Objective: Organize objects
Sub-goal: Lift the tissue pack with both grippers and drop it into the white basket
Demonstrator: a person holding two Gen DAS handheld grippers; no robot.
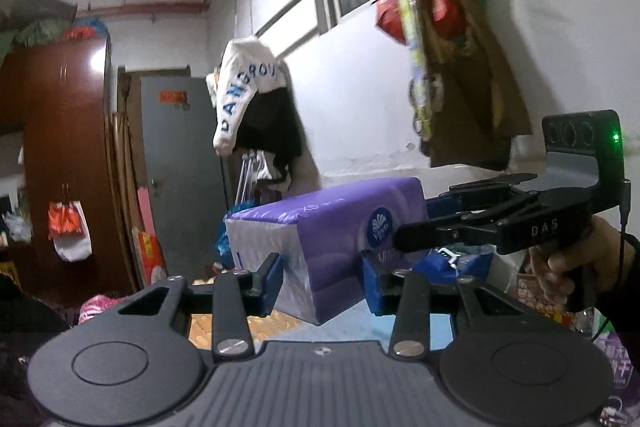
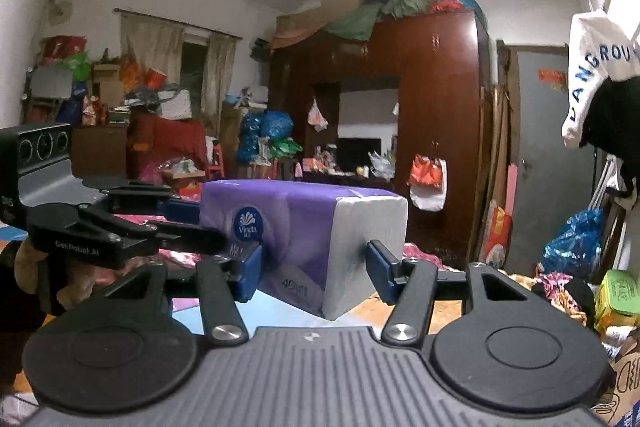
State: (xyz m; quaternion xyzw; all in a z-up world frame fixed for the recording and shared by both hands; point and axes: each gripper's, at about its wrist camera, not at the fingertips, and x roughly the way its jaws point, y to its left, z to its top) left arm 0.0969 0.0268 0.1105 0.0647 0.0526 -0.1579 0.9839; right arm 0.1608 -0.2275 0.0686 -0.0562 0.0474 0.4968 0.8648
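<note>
A purple and white Vinda tissue pack (image 1: 320, 247) is held up in the air between both grippers. My left gripper (image 1: 320, 279) is shut on one corner of it, with a blue pad on each side. My right gripper (image 1: 416, 223) comes in from the right and grips the pack's other end. In the right wrist view the tissue pack (image 2: 312, 239) sits between my right gripper's (image 2: 314, 269) blue pads, and the left gripper (image 2: 188, 223) holds it from the left.
A brown wardrobe (image 2: 432, 131) and a grey door (image 2: 548, 167) stand behind. Clothes hang from a rail (image 1: 256, 99), and bags hang on the wall (image 1: 452, 39). Cluttered boxes and bags (image 2: 120, 107) fill the far side. A bed with colourful bedding (image 2: 420, 255) lies below.
</note>
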